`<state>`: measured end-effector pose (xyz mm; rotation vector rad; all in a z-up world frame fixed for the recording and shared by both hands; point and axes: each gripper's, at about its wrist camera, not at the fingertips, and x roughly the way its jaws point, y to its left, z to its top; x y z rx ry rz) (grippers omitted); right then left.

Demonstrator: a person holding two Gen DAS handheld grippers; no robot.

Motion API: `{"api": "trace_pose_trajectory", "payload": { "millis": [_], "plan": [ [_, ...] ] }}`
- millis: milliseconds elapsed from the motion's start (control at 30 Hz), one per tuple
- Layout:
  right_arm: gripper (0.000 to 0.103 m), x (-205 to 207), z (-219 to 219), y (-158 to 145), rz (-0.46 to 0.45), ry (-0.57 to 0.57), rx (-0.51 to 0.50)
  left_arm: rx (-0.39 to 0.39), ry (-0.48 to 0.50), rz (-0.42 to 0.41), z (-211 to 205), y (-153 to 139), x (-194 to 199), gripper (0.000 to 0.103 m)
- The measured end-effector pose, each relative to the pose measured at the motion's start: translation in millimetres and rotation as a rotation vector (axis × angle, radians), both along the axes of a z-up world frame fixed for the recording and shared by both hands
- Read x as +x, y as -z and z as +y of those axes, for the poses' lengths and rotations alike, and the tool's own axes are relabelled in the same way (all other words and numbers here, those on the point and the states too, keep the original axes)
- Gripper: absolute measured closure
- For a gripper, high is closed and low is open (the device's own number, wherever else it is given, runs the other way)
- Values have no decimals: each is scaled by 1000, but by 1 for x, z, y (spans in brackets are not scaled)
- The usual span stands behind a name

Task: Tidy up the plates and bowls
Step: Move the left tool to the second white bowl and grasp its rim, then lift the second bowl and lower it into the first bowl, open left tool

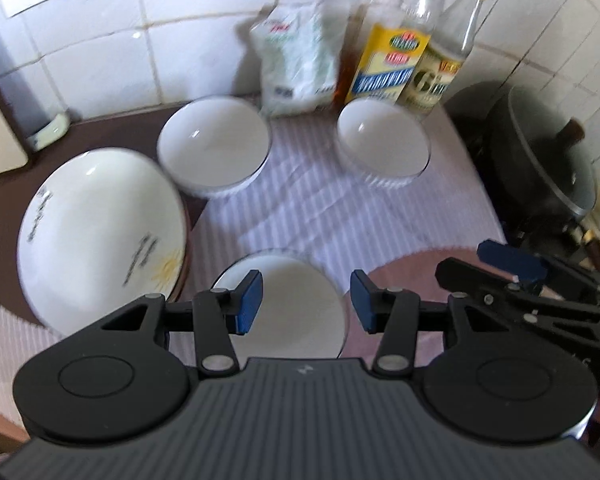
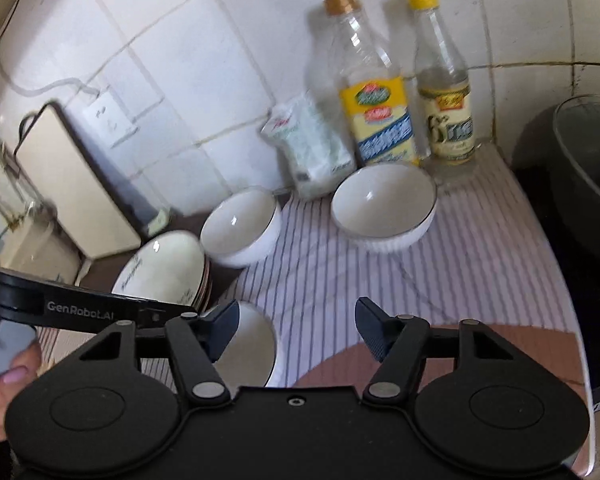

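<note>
Three small white bowls sit on a striped cloth: one at the back left (image 1: 214, 146) (image 2: 240, 226), one at the back right (image 1: 384, 142) (image 2: 384, 204), one close to me (image 1: 292, 304) (image 2: 248, 340). A large white plate with a flower print (image 1: 100, 232) (image 2: 160, 268) lies on a stack of plates at the left. My left gripper (image 1: 306, 304) is open and empty, hovering over the near bowl. My right gripper (image 2: 296, 328) is open and empty, just right of that bowl; it also shows in the left wrist view (image 1: 512, 266).
Two labelled bottles (image 1: 396, 40) (image 2: 376, 92) and a white packet (image 1: 296, 60) stand against the tiled wall. A dark pot (image 1: 540, 148) (image 2: 588, 176) sits at the right. A cutting board (image 2: 76, 184) leans at the left. A pink mat (image 1: 412, 272) lies on the cloth.
</note>
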<state>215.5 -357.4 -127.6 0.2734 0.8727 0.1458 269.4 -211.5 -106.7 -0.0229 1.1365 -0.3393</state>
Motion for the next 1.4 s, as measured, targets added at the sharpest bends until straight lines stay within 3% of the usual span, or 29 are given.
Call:
{"api": "trace_pose_trajectory", "payload": {
  "millis": [200, 400, 600, 767, 833, 933, 1067, 1133, 1400],
  "plan": [
    [38, 19, -24, 6, -18, 76, 2, -97, -26, -33, -23, 9, 33, 56],
    [46, 53, -42, 25, 4, 141, -15, -122, -44, -46, -42, 33, 70, 54],
    [53, 94, -69, 63, 49, 250, 17, -21, -23, -45, -68, 70, 113, 51],
    [74, 115, -78, 90, 83, 282, 48, 1, -36, -31, -77, 90, 132, 47],
    [82, 117, -81, 94, 73, 288, 80, -3, -28, -25, -79, 92, 136, 52],
    [85, 116, -81, 94, 66, 302, 74, -77, -29, 30, -75, 96, 139, 68],
    [88, 115, -80, 95, 62, 316, 65, -99, -40, 42, -75, 98, 135, 74],
    [88, 113, -80, 94, 55, 320, 74, -128, -32, 48, -75, 98, 134, 85],
    [89, 114, -80, 107, 87, 341, 75, -106, -15, 47, -84, 94, 124, 89]
  ]
}}
